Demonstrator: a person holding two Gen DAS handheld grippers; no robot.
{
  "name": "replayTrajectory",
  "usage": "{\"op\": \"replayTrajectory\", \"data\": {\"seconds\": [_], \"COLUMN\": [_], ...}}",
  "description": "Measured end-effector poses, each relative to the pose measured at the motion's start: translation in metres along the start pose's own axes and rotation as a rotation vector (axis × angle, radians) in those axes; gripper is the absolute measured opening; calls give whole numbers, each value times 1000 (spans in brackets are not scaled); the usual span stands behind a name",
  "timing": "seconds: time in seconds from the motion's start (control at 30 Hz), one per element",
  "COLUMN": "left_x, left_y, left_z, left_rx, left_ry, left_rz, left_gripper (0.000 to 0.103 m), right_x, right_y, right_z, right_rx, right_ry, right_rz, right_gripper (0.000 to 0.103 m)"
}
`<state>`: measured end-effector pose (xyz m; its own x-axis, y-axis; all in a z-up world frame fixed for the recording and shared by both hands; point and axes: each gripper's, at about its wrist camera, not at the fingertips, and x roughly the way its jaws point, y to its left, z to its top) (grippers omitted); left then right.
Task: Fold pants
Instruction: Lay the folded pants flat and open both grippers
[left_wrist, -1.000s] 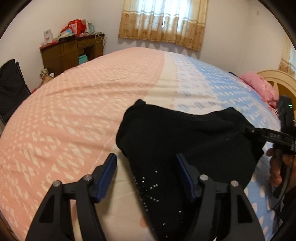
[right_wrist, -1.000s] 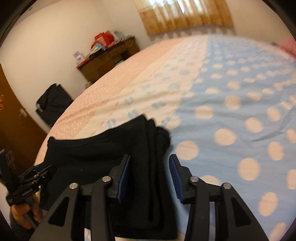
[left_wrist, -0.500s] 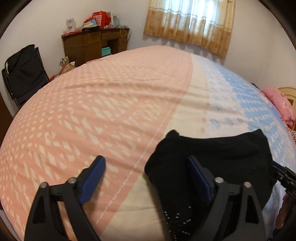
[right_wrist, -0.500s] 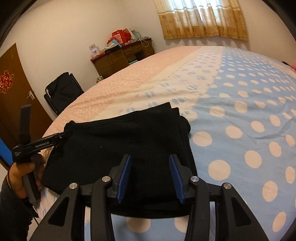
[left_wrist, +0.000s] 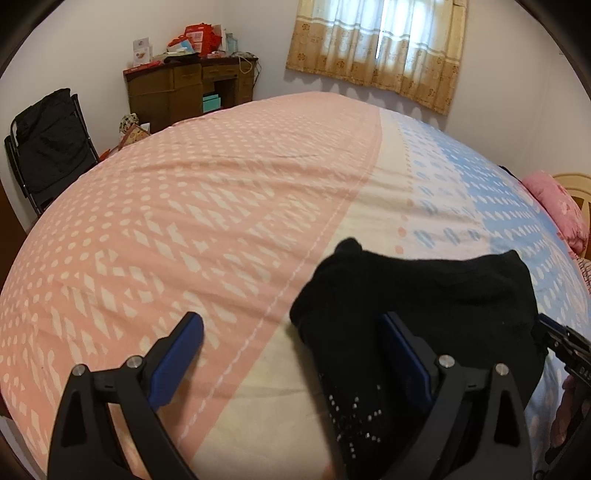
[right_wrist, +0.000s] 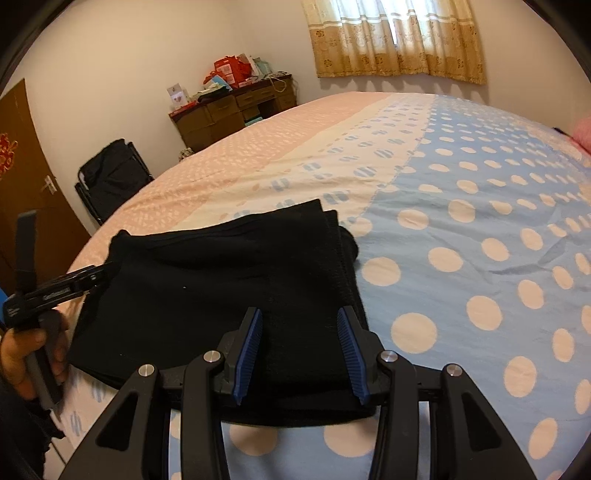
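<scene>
The black pants (left_wrist: 424, 288) lie folded into a flat rectangle on the bed; in the right wrist view the pants (right_wrist: 221, 280) show stacked layers along their right edge. My left gripper (left_wrist: 290, 325) hovers at the pants' left edge, its jaws opening wide. Its right finger is over the cloth and its left finger over bare sheet, and no pad presses on fabric. My right gripper (right_wrist: 299, 314) stands partly open just above the near right part of the pants, gripping nothing. A hand holds the left gripper (right_wrist: 88, 275) at the far left.
The bed (left_wrist: 221, 184) has a pink, cream and blue dotted sheet. A pink pillow (left_wrist: 561, 206) lies at the right. Beyond the bed stand a cluttered wooden desk (left_wrist: 188, 92), a black folding chair (left_wrist: 48, 144) and a brown door (right_wrist: 22, 166).
The left gripper's jaws have spread wide and it has shifted left off the pants. The right gripper's view has levelled, and the pants now lie flat.
</scene>
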<state>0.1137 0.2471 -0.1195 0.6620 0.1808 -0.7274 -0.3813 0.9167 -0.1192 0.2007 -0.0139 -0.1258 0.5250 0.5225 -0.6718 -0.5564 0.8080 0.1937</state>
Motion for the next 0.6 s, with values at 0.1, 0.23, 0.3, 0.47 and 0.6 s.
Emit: {"op": "replayTrajectory", "data": {"seconds": [0.1, 0.23, 0.3, 0.47, 0.6], "left_x": [-10, -25, -35, -77, -120], "left_y": [-2, -6, -7, -16, -36], "left_z": [-6, -17, -22, -25, -20], "left_rx": [19, 50, 50, 35, 79], "left_ry": [2, -3, -10, -74, -187], "left_rz": [-3, 0, -7, -67, -95], "left_gripper": [98, 98, 98, 98, 103], "right_x": [-13, -33, -49, -104, -144], "right_y": [2, -6, -6, 10, 27], "right_z": [-3, -11, -16, -27, -34], "right_rx": [2, 38, 47, 21, -4], "right_ry": [-19, -32, -51, -157, -234], "right_rz": [-63, -79, -90, -126, -159], "right_gripper": [48, 53, 53, 55, 60]}}
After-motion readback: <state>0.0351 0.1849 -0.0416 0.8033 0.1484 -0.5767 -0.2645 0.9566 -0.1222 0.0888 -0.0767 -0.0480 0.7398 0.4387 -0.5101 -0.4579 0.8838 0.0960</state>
